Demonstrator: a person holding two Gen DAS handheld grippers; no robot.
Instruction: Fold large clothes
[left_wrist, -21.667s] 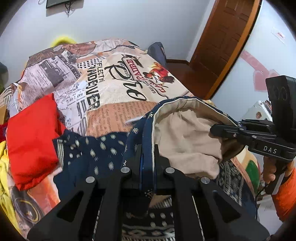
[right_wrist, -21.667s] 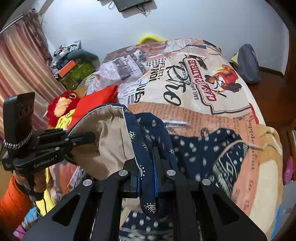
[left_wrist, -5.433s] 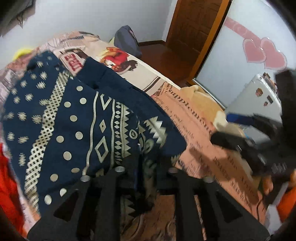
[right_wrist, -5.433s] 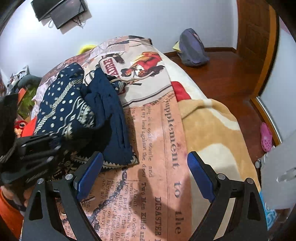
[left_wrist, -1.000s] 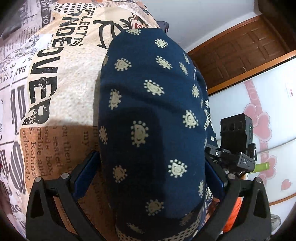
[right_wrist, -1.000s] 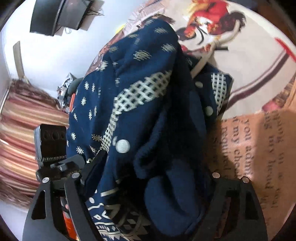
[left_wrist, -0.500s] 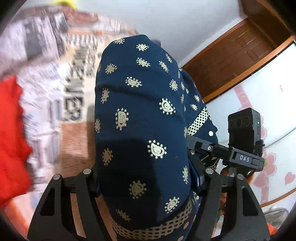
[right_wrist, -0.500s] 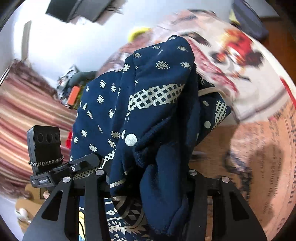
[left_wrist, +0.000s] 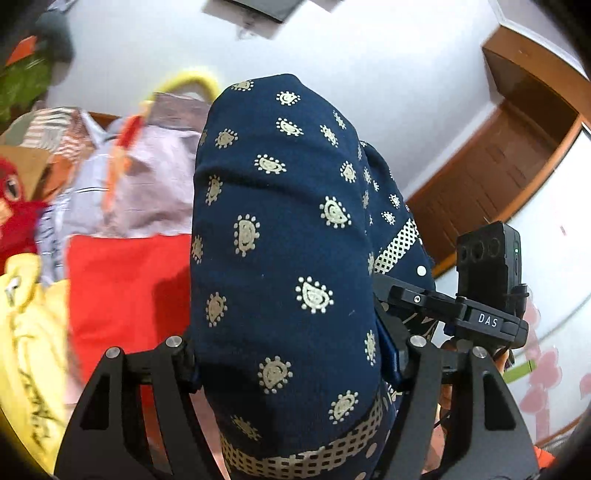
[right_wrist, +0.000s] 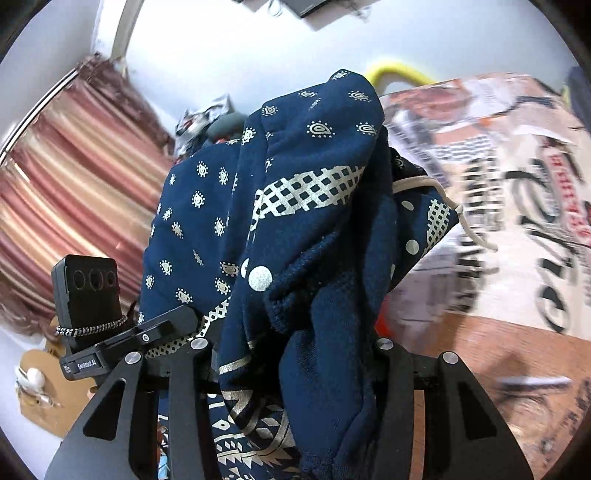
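Note:
A folded navy garment (left_wrist: 280, 229) with cream paisley and lattice print is held up in the air as a thick bundle. My left gripper (left_wrist: 291, 363) is shut on one end of it, and the cloth bulges out between the fingers. My right gripper (right_wrist: 295, 354) is shut on the other end (right_wrist: 325, 295), where a cuff and a cream drawstring (right_wrist: 450, 206) hang loose. Each wrist view shows the other gripper at the side: the right gripper (left_wrist: 454, 314) and the left gripper (right_wrist: 147, 336). The bundle hides what lies straight below it.
A bed with a newspaper-print cover (right_wrist: 517, 177) lies to the right. A folded red garment (left_wrist: 125, 288), a yellow garment (left_wrist: 29, 350) and a red plush toy (left_wrist: 11, 199) are at the left. A striped curtain (right_wrist: 74, 166) and a wooden door (left_wrist: 498, 166) frame the room.
Both grippers have narrowed onto the navy bundle and lifted it off the bed. The views have swung up and over towards the red and yellow clothes.

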